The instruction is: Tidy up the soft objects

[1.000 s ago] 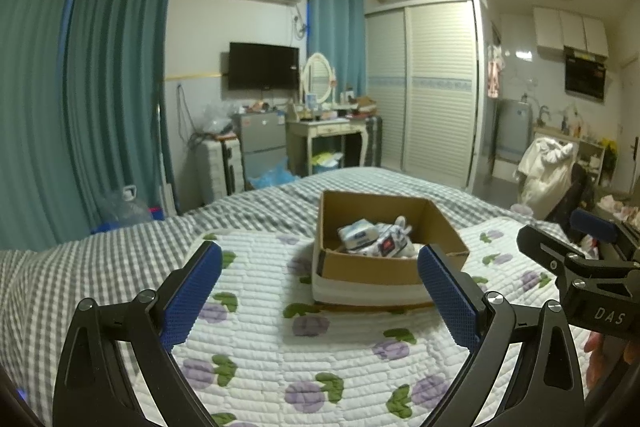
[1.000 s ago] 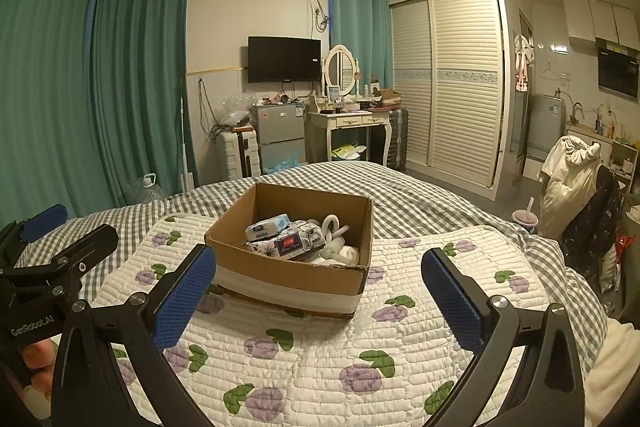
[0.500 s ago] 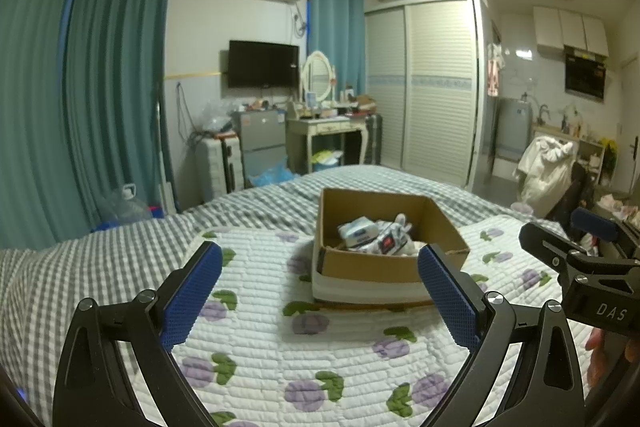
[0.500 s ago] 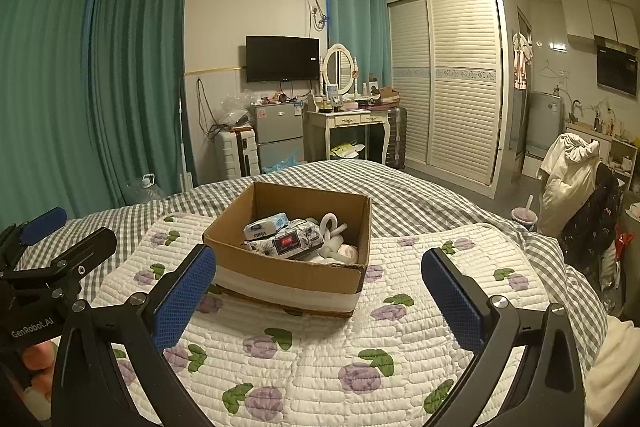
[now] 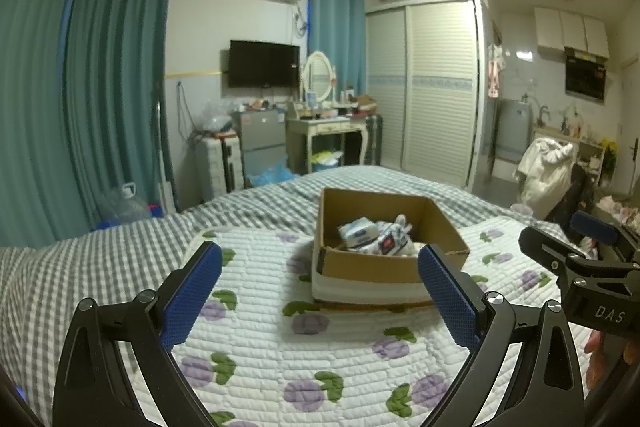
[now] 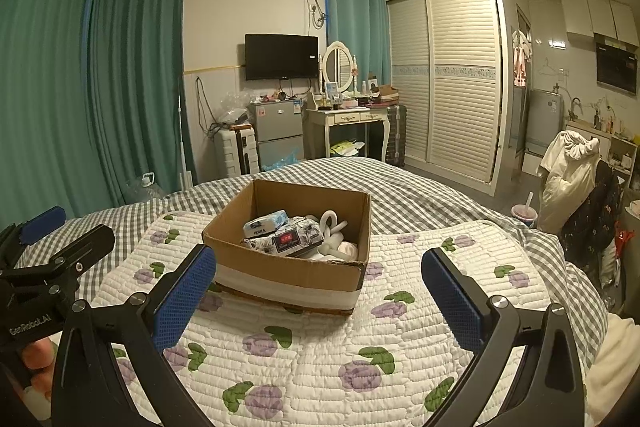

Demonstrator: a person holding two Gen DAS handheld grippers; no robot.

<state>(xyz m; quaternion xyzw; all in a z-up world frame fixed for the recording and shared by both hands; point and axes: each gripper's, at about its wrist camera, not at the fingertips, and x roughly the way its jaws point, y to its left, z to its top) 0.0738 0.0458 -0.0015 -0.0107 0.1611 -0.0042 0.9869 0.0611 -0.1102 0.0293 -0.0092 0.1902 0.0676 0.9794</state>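
On the quilted mat [image 6: 320, 359] printed with purple flowers, which lies over the grey checked bedspread [image 6: 420, 203], your cardboard box [image 6: 288, 269] sits toward the mat's far edge, its top flaps open and a white band around its base. Inside it you have a pale blue tissue pack [image 6: 266, 223], a patterned black-and-white pack with a red label [image 6: 286, 239], and a white looped soft toy [image 6: 332, 231] lying against the box's right wall; all three rest together on the box floor, touching one another.

Your left gripper [image 5: 318, 285] hangs above the near part of the mat with its blue-padded fingers [image 5: 192, 293] spread wide and nothing between them; the box shows between them, well beyond the tips. Your right gripper [image 6: 318, 291] is likewise spread wide and empty, above the mat's near edge, with the box just past its left pad [image 6: 186, 297].

Each gripper shows at the edge of the other's view, side by side and apart. Your fingertips [image 6: 38, 355] show under the left gripper's handle.

Beyond the bed's far edge stand a small fridge [image 6: 276, 135], a white dressing table [image 6: 346, 121] and a wall television [image 6: 281, 57].
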